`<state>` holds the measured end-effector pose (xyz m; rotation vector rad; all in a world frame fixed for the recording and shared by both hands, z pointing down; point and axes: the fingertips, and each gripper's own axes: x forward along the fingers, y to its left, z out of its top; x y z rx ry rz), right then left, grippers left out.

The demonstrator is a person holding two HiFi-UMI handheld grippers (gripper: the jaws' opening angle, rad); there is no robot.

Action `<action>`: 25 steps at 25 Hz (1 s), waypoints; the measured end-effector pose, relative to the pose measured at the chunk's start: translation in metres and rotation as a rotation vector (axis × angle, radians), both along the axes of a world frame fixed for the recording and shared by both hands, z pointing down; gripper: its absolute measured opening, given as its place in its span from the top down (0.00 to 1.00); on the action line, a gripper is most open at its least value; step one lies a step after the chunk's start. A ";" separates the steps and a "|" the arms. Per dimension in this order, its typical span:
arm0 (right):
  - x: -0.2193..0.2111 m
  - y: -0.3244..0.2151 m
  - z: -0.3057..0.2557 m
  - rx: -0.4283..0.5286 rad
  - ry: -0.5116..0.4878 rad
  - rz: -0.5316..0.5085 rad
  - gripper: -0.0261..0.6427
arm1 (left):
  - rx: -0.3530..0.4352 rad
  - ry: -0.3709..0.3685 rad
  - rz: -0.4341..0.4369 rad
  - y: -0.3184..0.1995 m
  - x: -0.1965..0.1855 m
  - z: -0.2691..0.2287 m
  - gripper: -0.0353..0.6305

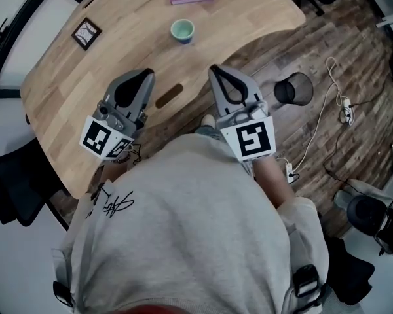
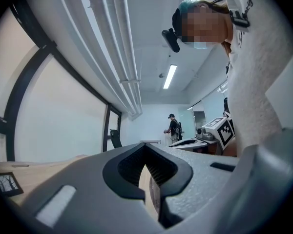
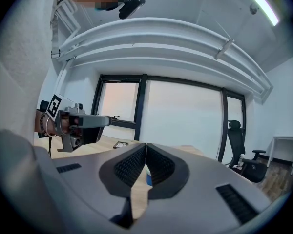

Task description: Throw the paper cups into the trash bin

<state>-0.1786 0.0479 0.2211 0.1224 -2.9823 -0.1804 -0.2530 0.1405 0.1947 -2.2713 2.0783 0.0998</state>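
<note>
Right gripper (image 1: pixel 216 72) and left gripper (image 1: pixel 146 77) both clenched on nothing, so open one wide, reach to the paper cup (image 1: pixel 182 30) upright far on the table (image 1: pixel 118 44), squeeze gently, then carry right to the trash bin (image 1: pixel 293 88) on the floor.

Bright ceiling strip lights (image 2: pixel 170 76), soft shadows, heavy fisheye distortion, dark vignetted corners.

This is an office. A broad wooden desk (image 1: pixel 118 64) stands before tall windows (image 3: pixel 180 116). To its right, a mesh trash bin (image 1: pixel 293 89) and loose cables (image 1: pixel 324 106) sit on the plank floor (image 1: pixel 321 38). What seems a swivel chair (image 3: pixel 236 139) stands beyond the desk, with strip lights (image 2: pixel 170 76) overhead.
</note>
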 end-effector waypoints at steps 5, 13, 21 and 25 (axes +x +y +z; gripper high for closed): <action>-0.016 -0.016 0.016 -0.013 0.042 -0.059 0.94 | 0.002 0.013 -0.033 -0.020 -0.011 0.004 0.94; -0.035 -0.029 0.038 -0.049 0.072 -0.113 0.94 | -0.007 0.037 -0.092 -0.032 -0.028 0.019 0.94; -0.050 -0.033 0.054 -0.095 0.085 -0.111 0.94 | -0.017 0.061 -0.124 -0.028 -0.040 0.025 0.94; -0.054 -0.035 0.068 -0.109 0.111 -0.104 0.94 | -0.031 0.069 -0.132 -0.026 -0.043 0.029 0.94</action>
